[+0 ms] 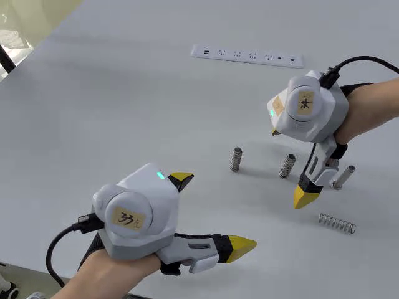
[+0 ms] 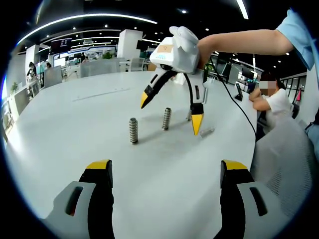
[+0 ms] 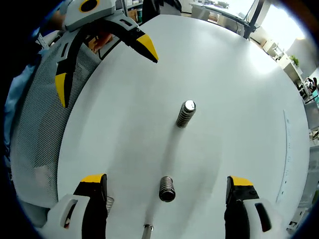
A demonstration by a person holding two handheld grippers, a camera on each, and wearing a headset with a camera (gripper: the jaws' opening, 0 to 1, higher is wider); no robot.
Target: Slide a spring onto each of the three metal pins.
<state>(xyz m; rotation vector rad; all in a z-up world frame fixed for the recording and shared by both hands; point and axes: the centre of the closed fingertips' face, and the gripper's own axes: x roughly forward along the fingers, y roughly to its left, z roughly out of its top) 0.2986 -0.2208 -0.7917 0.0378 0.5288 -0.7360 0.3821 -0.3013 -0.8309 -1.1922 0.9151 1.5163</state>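
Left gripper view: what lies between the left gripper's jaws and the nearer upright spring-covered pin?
Only bare tabletop lies between the left gripper and that spring-covered pin; the left gripper view shows it, and the head view agrees.

The pale grey table (image 1: 124, 112) carries a white power strip (image 1: 247, 55) towards its far side. Nearer, one sprung pin (image 1: 235, 159) and a second sprung pin (image 1: 287, 166) stand upright, apart. A bare pin (image 1: 343, 177) lies on its side near a loose spring (image 1: 337, 223) that lies flat.
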